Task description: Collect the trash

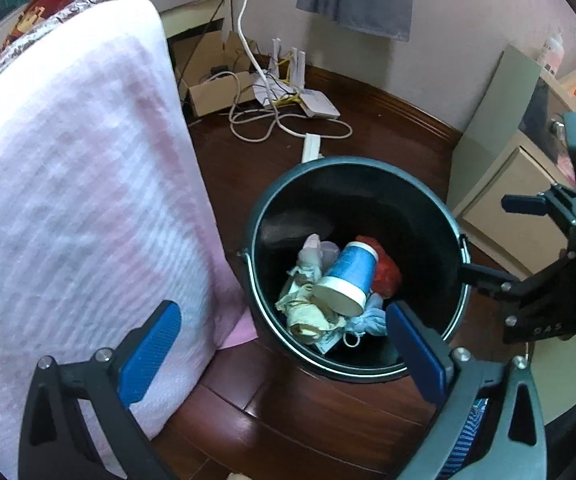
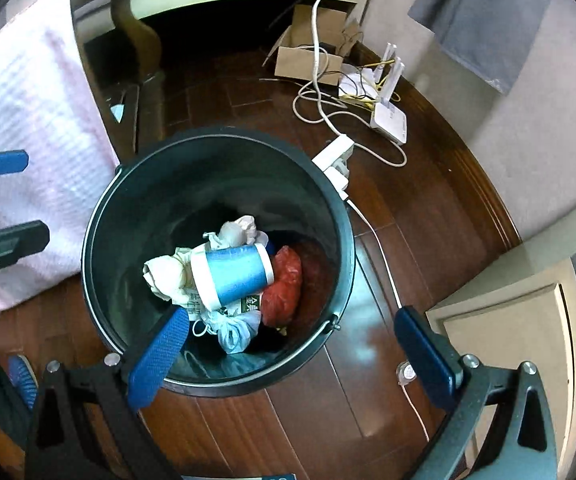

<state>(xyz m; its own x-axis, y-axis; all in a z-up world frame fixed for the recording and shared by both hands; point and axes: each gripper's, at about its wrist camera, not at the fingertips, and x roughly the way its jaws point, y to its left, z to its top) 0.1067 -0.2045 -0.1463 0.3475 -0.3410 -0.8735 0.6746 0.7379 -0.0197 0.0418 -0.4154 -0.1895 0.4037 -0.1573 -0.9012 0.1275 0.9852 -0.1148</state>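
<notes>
Both grippers, left [image 1: 284,344] & right [image 2: 288,354], wide, empty; blue cup [image 2: 234,276] in bin [image 2: 128,208] below.

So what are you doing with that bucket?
Picking up trash. A person holds two grippers above the dark bucket on the wooden floor. The left gripper and the right gripper are both open and hold nothing. Inside the bucket lie a blue and white paper cup, a red bag, crumpled paper and a knotted light blue bag.
</notes>
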